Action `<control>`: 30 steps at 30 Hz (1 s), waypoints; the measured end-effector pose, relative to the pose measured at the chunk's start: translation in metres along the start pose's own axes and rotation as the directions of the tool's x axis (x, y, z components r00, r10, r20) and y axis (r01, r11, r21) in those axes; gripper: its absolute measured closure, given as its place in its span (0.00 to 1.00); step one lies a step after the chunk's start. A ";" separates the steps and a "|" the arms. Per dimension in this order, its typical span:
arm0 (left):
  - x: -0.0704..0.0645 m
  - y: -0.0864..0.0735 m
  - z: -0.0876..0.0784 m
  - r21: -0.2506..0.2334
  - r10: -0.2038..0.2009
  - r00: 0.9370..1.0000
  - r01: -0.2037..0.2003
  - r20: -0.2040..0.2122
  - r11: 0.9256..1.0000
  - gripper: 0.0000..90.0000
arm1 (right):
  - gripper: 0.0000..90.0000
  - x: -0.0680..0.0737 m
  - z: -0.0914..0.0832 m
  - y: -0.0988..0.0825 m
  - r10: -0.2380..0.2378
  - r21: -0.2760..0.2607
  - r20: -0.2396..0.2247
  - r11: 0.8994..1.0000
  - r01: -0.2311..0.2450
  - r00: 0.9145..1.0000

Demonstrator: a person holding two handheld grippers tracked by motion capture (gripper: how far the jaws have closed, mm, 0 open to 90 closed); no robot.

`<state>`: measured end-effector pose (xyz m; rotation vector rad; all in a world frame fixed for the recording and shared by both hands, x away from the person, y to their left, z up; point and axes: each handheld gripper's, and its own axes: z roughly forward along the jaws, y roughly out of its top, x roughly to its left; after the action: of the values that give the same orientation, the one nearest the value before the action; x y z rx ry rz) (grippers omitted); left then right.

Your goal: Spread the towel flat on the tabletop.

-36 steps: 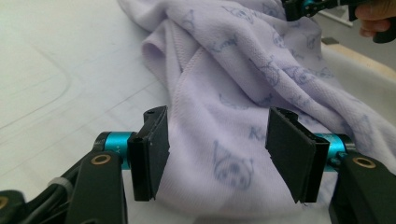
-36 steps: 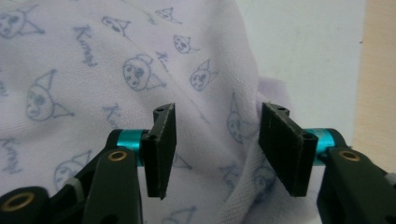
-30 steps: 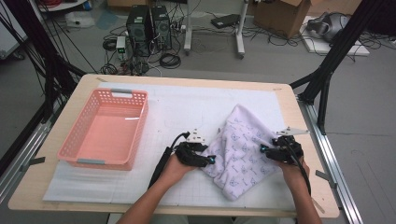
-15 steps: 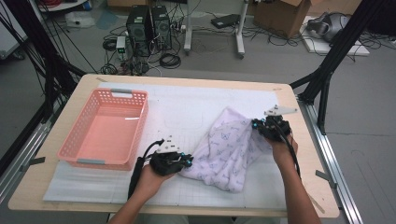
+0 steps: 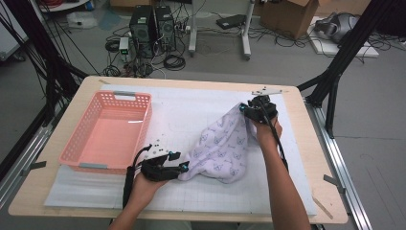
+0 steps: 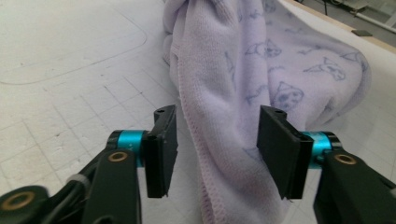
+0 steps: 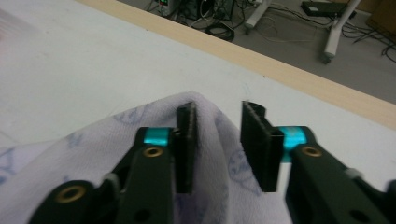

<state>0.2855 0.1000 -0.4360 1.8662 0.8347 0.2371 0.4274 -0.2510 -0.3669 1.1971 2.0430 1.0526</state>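
Lilac towel [image 5: 221,151] lies bunched on the white mat [image 5: 191,108] right of the pink basket [image 5: 107,132], stretched between 2 grippers: left gripper [image 6: 217,144] and right gripper [image 7: 217,140] have just been opening, jaws loosely straddling opposite corners, likely regripping to spread it.

One lilac towel [image 5: 221,148] near the bench's [image 5: 57,194] right edge. One pink basket [image 5: 108,134] by its left edge. One white mat [image 5: 186,112] spread across the bench top. Two hand-held tools: left tool [image 5: 183,166], right tool [image 5: 243,109].
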 end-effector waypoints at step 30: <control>-0.009 -0.001 0.005 -0.007 0.055 0.996 -0.054 0.067 0.999 0.85 | 0.93 0.062 -0.061 -0.130 -0.053 0.108 -0.406 0.988 0.106 0.912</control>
<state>0.2817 0.0907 -0.4371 1.8832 0.7373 0.2087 0.2929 -0.2563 -0.4459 1.0070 2.4854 1.2230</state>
